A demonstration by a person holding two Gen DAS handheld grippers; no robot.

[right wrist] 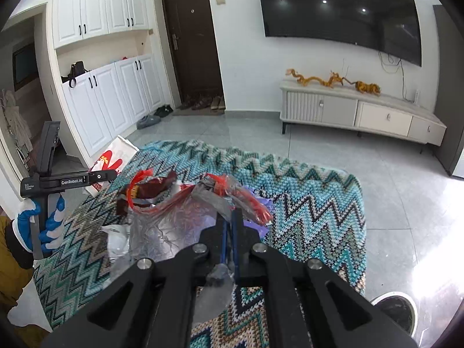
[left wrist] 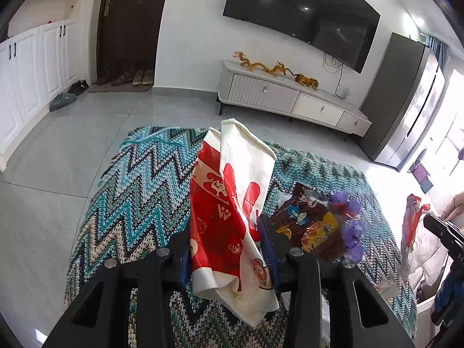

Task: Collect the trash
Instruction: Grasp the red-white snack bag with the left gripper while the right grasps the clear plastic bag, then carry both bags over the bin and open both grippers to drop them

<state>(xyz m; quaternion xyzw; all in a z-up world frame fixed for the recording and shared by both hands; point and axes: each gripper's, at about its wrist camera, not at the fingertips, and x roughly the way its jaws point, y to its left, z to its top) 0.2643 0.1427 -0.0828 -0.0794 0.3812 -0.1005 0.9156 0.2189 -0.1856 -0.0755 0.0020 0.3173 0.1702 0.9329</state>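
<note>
Red-and-white paper bag point(left wrist: 232, 203) pinched in left gripper point(left wrist: 229, 249); right gripper point(right wrist: 230, 232) clamps clear plastic wrapper point(right wrist: 179, 226).

We are in the living room of a home: a large dark television point(right wrist: 342, 14) hangs on the white wall above a low media cabinet point(right wrist: 362, 113) topped with golden dragon figures point(right wrist: 316, 79). To the far left, shoes point(right wrist: 203, 103) line the mat at a dark entrance door point(right wrist: 191, 37), beside white cupboards point(right wrist: 113, 95). A zigzag crocheted cover point(right wrist: 304, 191) lies near us over the grey tiled floor point(right wrist: 391, 179).
</note>
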